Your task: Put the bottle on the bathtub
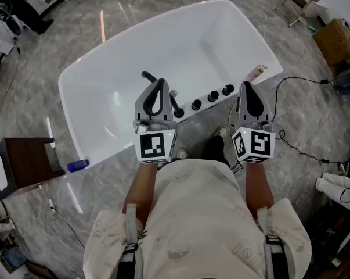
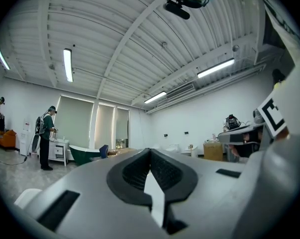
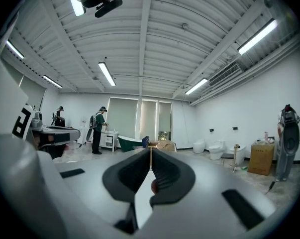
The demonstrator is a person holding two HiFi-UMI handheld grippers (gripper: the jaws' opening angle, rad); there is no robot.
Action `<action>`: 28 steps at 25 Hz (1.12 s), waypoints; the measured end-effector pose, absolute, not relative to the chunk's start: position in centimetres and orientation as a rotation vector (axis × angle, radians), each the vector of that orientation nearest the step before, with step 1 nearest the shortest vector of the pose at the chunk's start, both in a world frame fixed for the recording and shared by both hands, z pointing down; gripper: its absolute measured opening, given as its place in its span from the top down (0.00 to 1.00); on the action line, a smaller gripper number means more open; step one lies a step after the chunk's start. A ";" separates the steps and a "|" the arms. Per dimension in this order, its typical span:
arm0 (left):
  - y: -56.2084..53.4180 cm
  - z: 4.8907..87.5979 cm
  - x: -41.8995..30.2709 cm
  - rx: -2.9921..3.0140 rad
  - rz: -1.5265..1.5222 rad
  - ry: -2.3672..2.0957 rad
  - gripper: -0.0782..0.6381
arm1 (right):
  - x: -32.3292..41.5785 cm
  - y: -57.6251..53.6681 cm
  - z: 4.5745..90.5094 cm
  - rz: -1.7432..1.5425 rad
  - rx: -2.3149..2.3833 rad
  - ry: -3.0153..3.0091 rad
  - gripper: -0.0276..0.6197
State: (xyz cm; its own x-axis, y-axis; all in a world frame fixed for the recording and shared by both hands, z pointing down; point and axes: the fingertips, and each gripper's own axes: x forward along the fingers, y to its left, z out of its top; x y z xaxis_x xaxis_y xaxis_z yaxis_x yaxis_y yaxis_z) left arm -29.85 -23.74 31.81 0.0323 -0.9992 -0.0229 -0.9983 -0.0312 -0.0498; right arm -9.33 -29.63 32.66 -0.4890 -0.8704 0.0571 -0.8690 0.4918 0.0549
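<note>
A blue bottle (image 1: 78,165) lies on its side by the tub's (image 1: 105,68) near-left corner, axis 9 to 3; on rim or floor, I cannot tell. It sits at 8 o'clock from the left gripper (image 1: 158,83), the nearer one. That gripper and the right gripper (image 1: 248,86) are pressed together, empty.

Grey marble floor (image 1: 64,45), dark side table (image 1: 29,158) (left), ceiling strip lights (image 2: 67,64)

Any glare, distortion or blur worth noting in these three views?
Head view: sharp, evenly lit; lamp streaks glare on the glossy floor beside the bathtub. Left gripper view: heavy fisheye, black corners, ceiling beams bowed. Right gripper view: same fisheye; lamps bright but not washed out.
</note>
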 end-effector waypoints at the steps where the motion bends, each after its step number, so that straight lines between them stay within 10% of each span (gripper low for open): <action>1: -23.7 31.8 -29.9 -2.216 -0.032 2.151 0.89 | -9.4 -29.6 32.6 -0.035 1.542 -2.647 0.97; 28: -23.6 32.4 -29.0 -2.205 -0.089 2.142 0.88 | -8.2 -29.0 32.1 -0.099 1.620 -2.614 0.97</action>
